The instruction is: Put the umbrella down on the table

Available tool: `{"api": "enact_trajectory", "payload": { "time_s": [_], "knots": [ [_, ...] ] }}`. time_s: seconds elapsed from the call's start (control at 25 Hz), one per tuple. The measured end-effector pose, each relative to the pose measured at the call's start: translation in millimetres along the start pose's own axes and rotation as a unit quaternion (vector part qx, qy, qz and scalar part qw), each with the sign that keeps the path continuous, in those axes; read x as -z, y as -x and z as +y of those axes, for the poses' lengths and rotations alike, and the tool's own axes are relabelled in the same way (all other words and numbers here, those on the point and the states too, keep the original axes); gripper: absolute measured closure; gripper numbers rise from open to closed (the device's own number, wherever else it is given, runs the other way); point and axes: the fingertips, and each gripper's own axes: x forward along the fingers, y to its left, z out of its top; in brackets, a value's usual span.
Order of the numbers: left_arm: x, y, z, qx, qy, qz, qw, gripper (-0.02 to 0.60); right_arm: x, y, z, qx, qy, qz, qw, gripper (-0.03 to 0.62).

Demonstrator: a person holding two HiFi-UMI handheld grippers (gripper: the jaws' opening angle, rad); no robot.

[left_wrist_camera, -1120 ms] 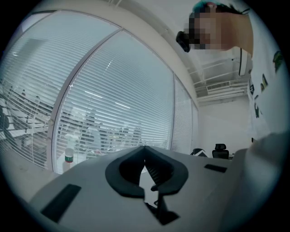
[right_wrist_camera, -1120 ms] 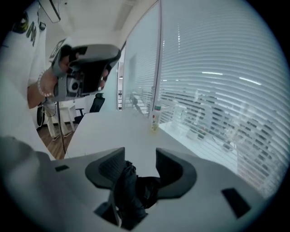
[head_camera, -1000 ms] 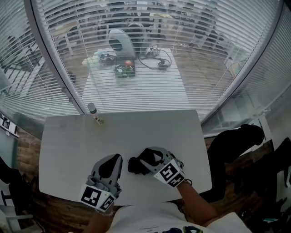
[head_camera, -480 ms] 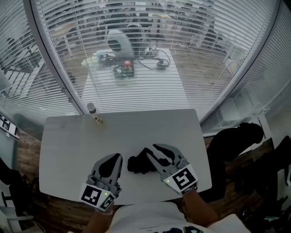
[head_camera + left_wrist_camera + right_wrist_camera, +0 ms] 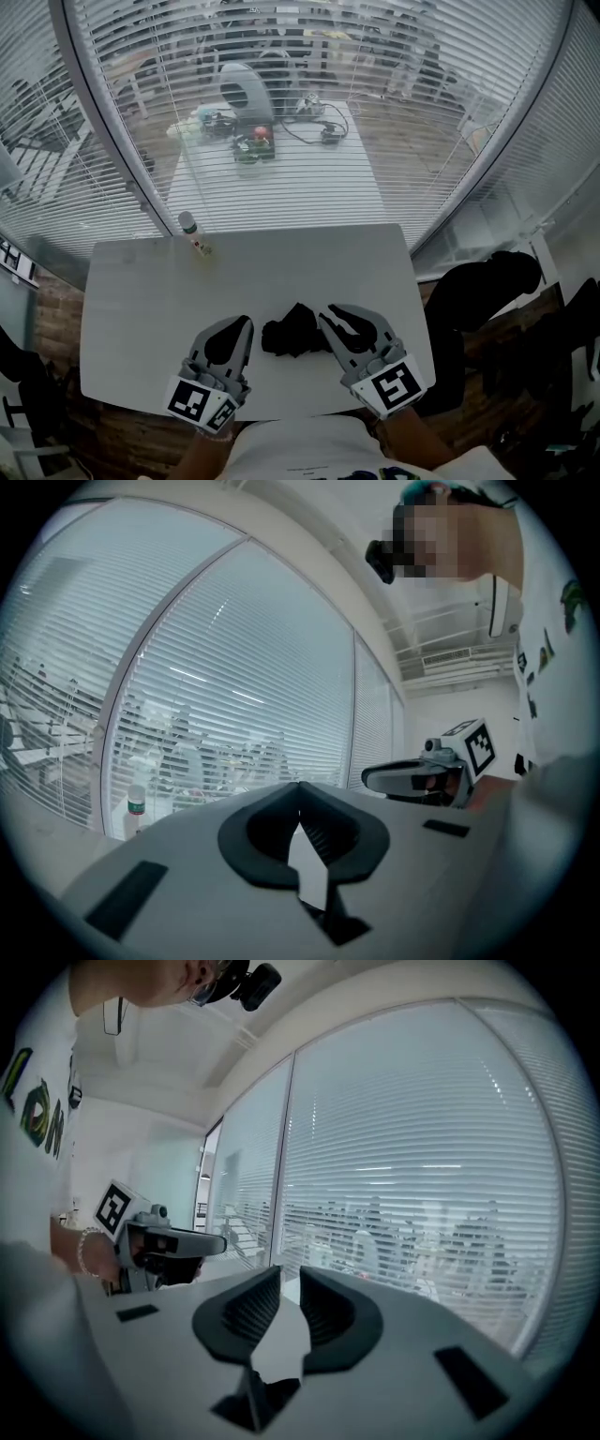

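Note:
The black folded umbrella (image 5: 292, 330) lies crumpled on the white table (image 5: 141, 300), near its front edge and between my two grippers. My right gripper (image 5: 334, 311) is just right of the umbrella and lifted off it. Its jaws are closing to a narrow gap with nothing between them, as the right gripper view (image 5: 289, 1274) shows. My left gripper (image 5: 244, 321) rests left of the umbrella. Its tips meet on nothing in the left gripper view (image 5: 298, 785). Neither gripper view shows the umbrella.
A small bottle (image 5: 193, 232) with a green label stands at the table's far left edge, against the blinds. A dark bag or seat (image 5: 487, 291) sits off the table's right side. Behind the glass stands another table (image 5: 281, 178) with clutter.
My right gripper has come off the umbrella, drawn back to the right and upward, and its jaws have narrowed. The umbrella stays on the table. The left gripper has not moved.

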Motion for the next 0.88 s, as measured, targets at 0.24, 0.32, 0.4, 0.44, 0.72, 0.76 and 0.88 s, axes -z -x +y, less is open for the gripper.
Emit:
{"api": "enact_trajectory", "payload": {
  "time_s": [0.24, 0.32, 0.4, 0.44, 0.72, 0.76, 0.88],
  "knots": [
    [0.5, -2.2, -1.7, 0.003, 0.001, 0.001, 1.0000, 0.569, 0.3, 8.5, -1.6, 0.012, -0.003, -0.001, 1.000, 0.536],
    [0.6, -2.8, -2.9, 0.004, 0.000, 0.002, 1.0000, 0.569, 0.7, 11.2, -4.8, 0.017, -0.006, -0.002, 1.000, 0.540],
    [0.8, -2.6, -4.0, 0.005, 0.000, 0.002, 1.0000, 0.569, 1.0, 14.3, -7.2, 0.022, -0.005, -0.001, 1.000, 0.546],
    [1.0, -2.4, -4.4, 0.005, 0.000, 0.002, 1.0000, 0.569, 1.4, 15.3, -8.1, 0.024, -0.003, 0.000, 1.000, 0.548],
    [1.8, -4.7, -7.2, 0.008, 0.001, 0.004, 1.0000, 0.569, 4.9, 16.5, -11.7, 0.032, 0.001, 0.004, 0.999, 0.556],
    [1.8, -5.2, -7.6, 0.008, 0.001, 0.004, 1.0000, 0.569, 4.9, 16.6, -12.3, 0.033, 0.000, 0.004, 0.999, 0.556],
    [1.8, -5.7, -8.4, 0.008, 0.001, 0.004, 1.0000, 0.569, 4.9, 17.9, -13.4, 0.035, -0.003, 0.005, 0.999, 0.557]
  ]
}}
